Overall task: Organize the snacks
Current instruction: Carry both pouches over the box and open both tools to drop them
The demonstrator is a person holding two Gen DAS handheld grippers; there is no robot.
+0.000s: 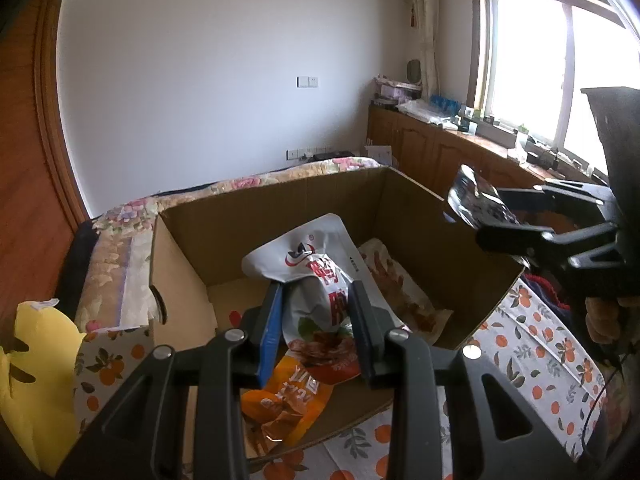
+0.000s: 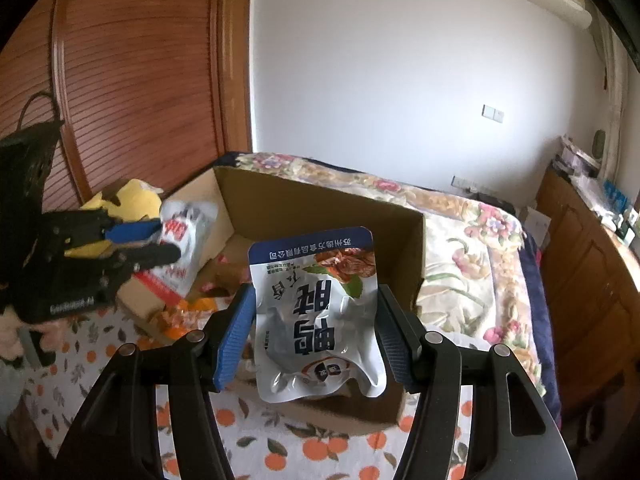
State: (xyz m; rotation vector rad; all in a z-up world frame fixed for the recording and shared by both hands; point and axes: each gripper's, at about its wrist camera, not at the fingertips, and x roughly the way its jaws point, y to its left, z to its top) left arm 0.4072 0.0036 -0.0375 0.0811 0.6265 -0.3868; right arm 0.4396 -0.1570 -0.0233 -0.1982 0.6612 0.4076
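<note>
An open cardboard box (image 1: 280, 204) stands on a tablecloth printed with oranges. My left gripper (image 1: 316, 316) is shut on a white and red snack pouch (image 1: 316, 280) and holds it over the box's inside. An orange pouch (image 1: 288, 396) and another pale pouch (image 1: 404, 284) lie on the box floor. My right gripper (image 2: 316, 320) is shut on a silver and blue snack pouch (image 2: 320, 312), held above the box's (image 2: 320, 208) near edge. That gripper with its pouch (image 1: 476, 200) also shows at the right in the left wrist view. The left gripper (image 2: 144, 244) shows at the left in the right wrist view.
A yellow plush toy (image 1: 36, 360) lies left of the box. A bed with a floral cover (image 2: 472, 248) stands behind the box. A wooden cabinet (image 1: 440, 144) with clutter runs under the window. A black basket (image 2: 24, 156) sits at the far left by a wooden wardrobe.
</note>
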